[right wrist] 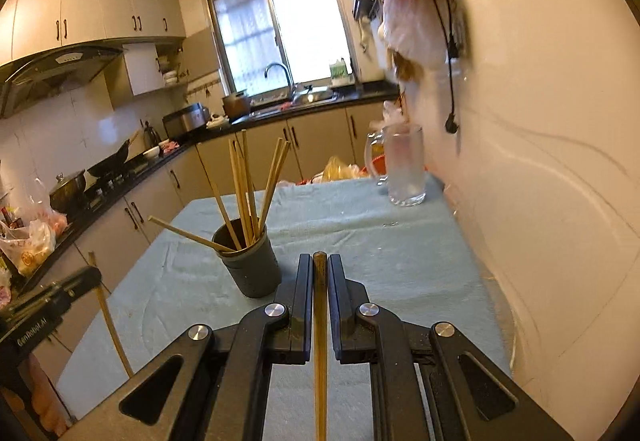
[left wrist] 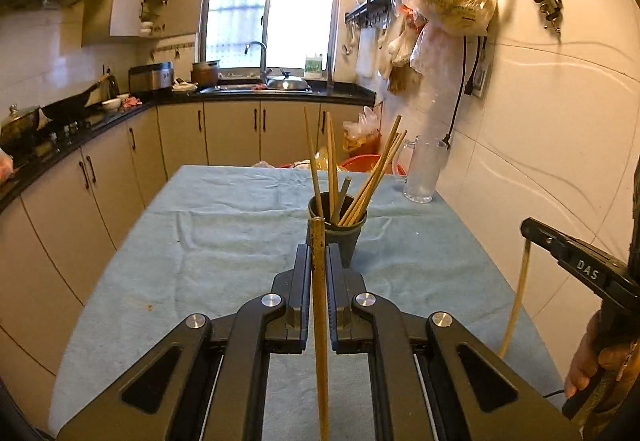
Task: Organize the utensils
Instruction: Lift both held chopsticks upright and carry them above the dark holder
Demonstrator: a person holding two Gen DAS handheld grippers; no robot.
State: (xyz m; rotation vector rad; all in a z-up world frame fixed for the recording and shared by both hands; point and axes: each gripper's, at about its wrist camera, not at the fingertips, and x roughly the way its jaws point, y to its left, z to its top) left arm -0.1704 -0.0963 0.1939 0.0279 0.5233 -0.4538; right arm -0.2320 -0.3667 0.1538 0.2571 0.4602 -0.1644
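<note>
From the left wrist, the left gripper (left wrist: 319, 261) has its jaws pressed tight on a single wooden chopstick (left wrist: 320, 321), held clear above the table (left wrist: 160, 261), which is covered in a pale blue cloth. Just ahead, towards the far edge and nearer the right side, stands the dark holder cup (left wrist: 344, 237) with several chopsticks already upright in it. At the right edge, the right gripper (left wrist: 532, 231) carries its own chopstick hanging down. From the right wrist, the right gripper (right wrist: 320, 273) is likewise clamped on one chopstick (right wrist: 320, 321), with the cup (right wrist: 252, 265) ahead and left. No loose chopsticks show on the cloth, so I judge the job nearly done: these two remain to be dropped in.
</note>
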